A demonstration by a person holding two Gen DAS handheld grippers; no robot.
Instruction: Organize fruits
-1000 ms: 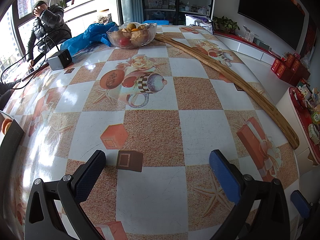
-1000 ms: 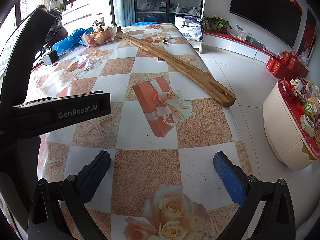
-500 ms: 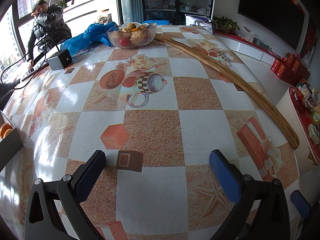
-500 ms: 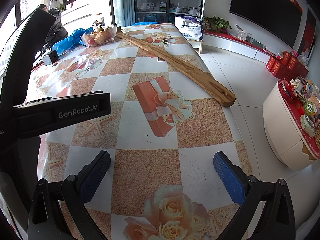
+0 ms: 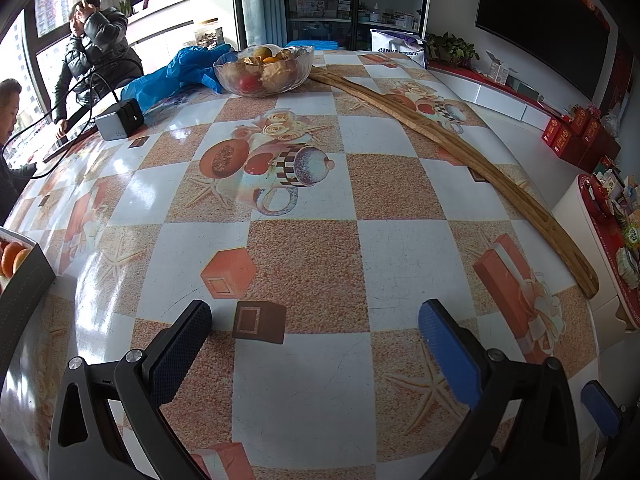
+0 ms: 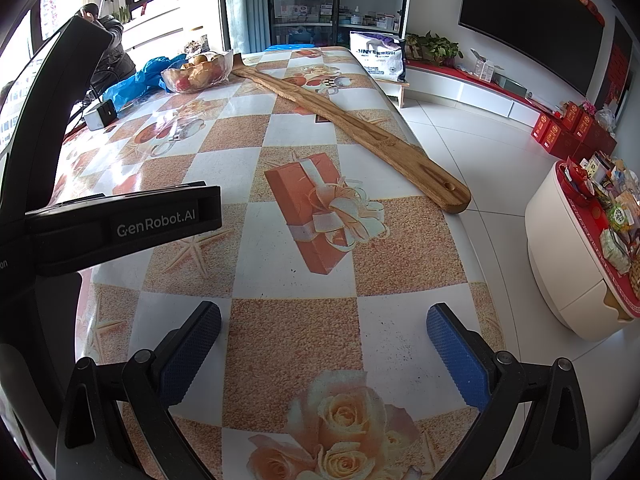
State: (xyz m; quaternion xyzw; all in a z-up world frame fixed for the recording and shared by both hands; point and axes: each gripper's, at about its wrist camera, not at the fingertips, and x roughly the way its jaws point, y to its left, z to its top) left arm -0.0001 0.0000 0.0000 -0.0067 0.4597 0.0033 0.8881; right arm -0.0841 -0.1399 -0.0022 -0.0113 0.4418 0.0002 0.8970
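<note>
A glass bowl holding several fruits stands at the far end of the table, also seen as the glass bowl in the right wrist view. At the left edge a dark box holds oranges. My left gripper hovers open over the near table, nothing between its blue pads. My right gripper is open too, empty, near the table's front right corner. The left gripper's body shows at the left of the right wrist view.
A long wooden plank lies diagonally along the table's right side. A blue plastic bag and a small grey device with a cable sit far left. Two people are beyond the left edge. A white cabinet stands right.
The dark box with oranges has slid further into view at the left edge. The seated person has shifted posture. Both grippers have stayed in place and open.
</note>
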